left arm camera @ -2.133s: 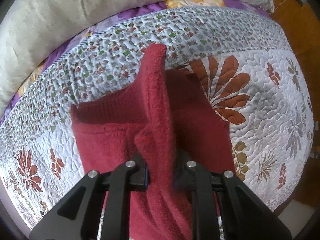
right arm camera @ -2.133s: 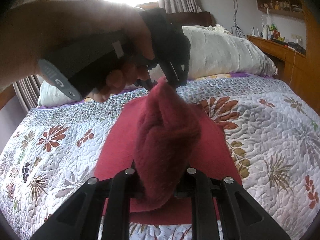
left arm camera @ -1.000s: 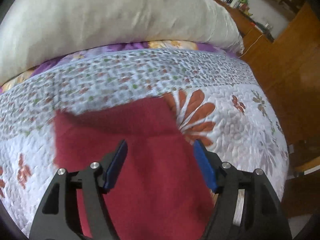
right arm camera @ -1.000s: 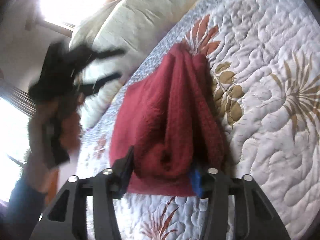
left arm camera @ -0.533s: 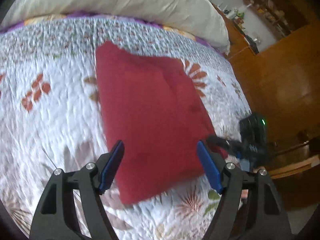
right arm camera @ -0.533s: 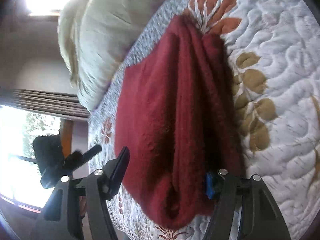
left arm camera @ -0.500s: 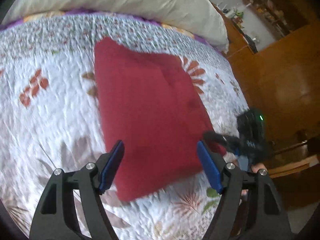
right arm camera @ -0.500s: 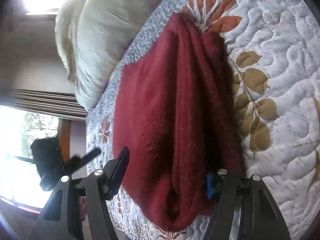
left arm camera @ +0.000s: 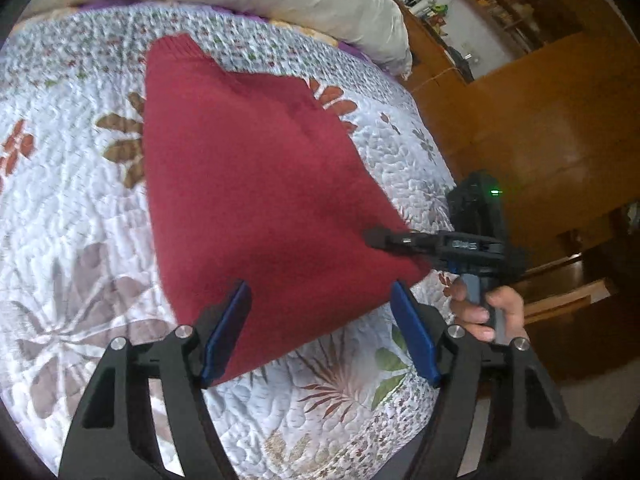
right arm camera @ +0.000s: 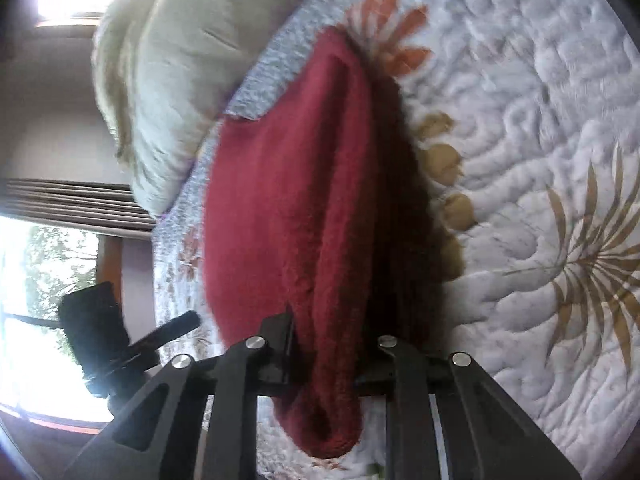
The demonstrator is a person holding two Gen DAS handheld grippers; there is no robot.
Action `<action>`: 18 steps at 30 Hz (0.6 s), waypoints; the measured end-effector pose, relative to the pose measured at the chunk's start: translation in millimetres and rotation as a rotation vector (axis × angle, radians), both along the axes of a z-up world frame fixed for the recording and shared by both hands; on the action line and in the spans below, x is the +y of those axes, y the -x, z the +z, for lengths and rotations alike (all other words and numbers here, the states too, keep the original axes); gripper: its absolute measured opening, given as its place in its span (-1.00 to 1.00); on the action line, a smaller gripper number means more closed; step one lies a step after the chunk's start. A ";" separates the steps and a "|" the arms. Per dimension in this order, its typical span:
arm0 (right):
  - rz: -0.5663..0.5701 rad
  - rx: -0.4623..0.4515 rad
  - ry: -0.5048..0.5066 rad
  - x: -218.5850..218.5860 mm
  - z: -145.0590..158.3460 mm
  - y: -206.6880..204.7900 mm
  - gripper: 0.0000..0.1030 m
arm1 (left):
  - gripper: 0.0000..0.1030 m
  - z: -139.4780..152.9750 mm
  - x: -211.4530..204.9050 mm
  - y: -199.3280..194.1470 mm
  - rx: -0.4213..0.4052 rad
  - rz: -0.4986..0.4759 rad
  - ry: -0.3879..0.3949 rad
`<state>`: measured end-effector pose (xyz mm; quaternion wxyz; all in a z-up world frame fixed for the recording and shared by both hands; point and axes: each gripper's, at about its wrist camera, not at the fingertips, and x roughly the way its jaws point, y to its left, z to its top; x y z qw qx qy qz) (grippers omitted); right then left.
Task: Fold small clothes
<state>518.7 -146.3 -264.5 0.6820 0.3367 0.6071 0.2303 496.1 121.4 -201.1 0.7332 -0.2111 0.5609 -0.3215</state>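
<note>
Left gripper (left arm camera: 320, 332) let go, now released above the folded sweater (left arm camera: 256, 184); right gripper (right arm camera: 334, 354) still pinches its edge. Fold mostly done.

One red garment (left arm camera: 256, 184), two tools, one quilt (left arm camera: 60, 184)

Black gripper (left arm camera: 320, 328), blue pads (left arm camera: 226, 334), silver screws.
</note>
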 end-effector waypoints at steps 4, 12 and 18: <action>-0.026 0.024 0.003 -3.8 -13.0 -4.2 -0.59 | 0.29 -20.1 -13.8 0.9 0.033 -0.036 0.042; -0.101 -0.129 0.011 -25.7 44.6 -31.1 -0.09 | 0.29 -42.2 -19.9 4.4 0.057 -0.050 0.077; -0.064 -0.078 0.137 4.1 26.9 -78.0 -0.09 | 0.30 -29.5 -32.0 15.7 0.007 -0.090 0.122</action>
